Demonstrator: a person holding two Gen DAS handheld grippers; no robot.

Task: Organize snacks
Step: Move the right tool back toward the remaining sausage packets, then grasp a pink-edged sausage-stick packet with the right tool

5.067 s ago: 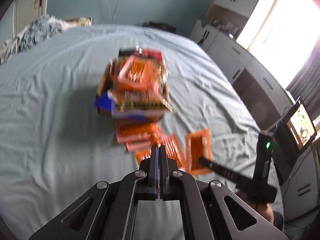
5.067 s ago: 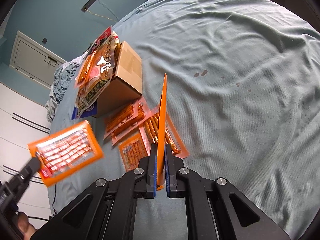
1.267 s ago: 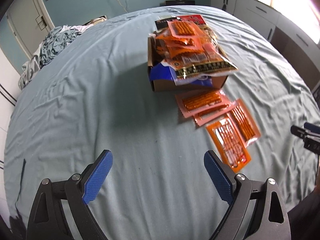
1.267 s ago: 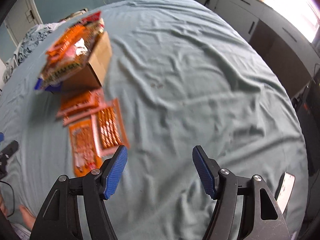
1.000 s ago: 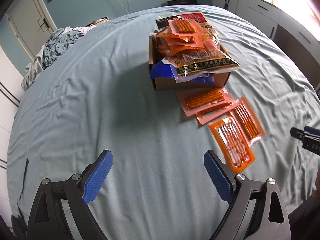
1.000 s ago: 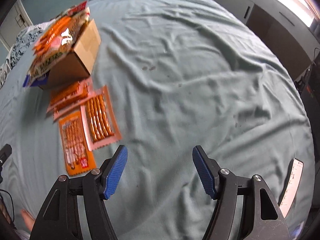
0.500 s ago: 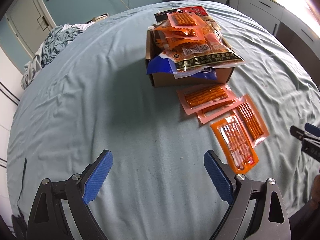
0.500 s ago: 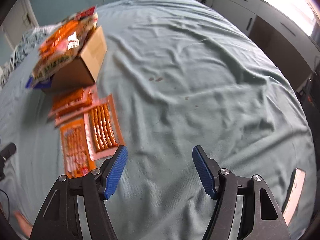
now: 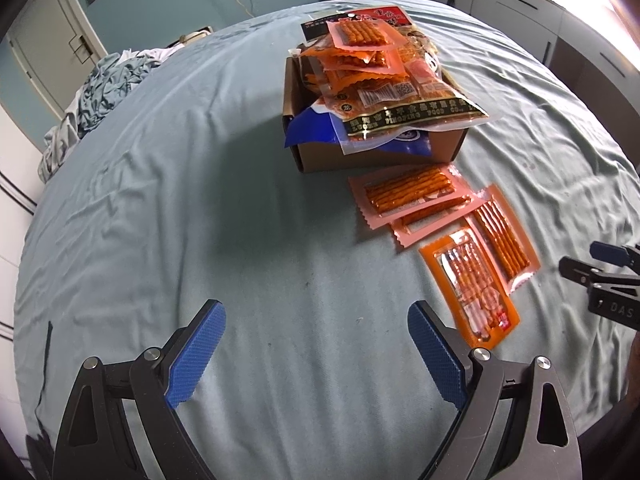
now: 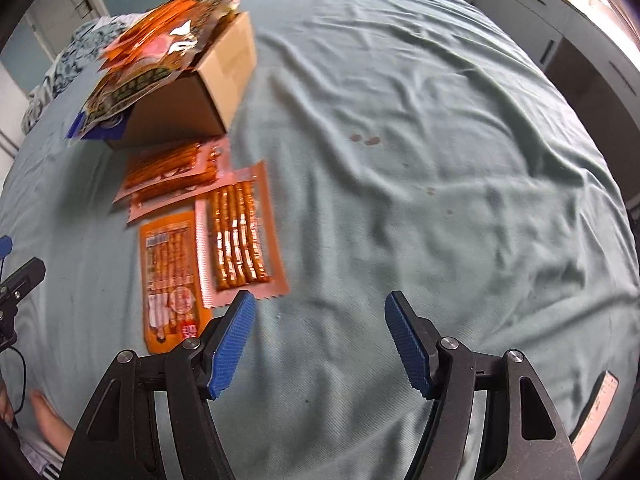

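Observation:
A brown cardboard box stands on the bed, heaped with orange snack packets. Several flat orange and pink packets lie on the sheet in front of it: a pink one, an orange one and a stick packet. My left gripper is open and empty, well short of them. My right gripper is open and empty, its left finger beside the nearest packets; it also shows at the right edge of the left wrist view.
The bed has a wrinkled pale teal sheet with small dark stains. A heap of clothes lies at the far left. White cabinets stand along the right. A bare foot shows at the bottom left.
Both grippers, shut on packets five seconds ago, are open and empty. Over the last second, both views drifted slightly and the loose packets came a little nearer.

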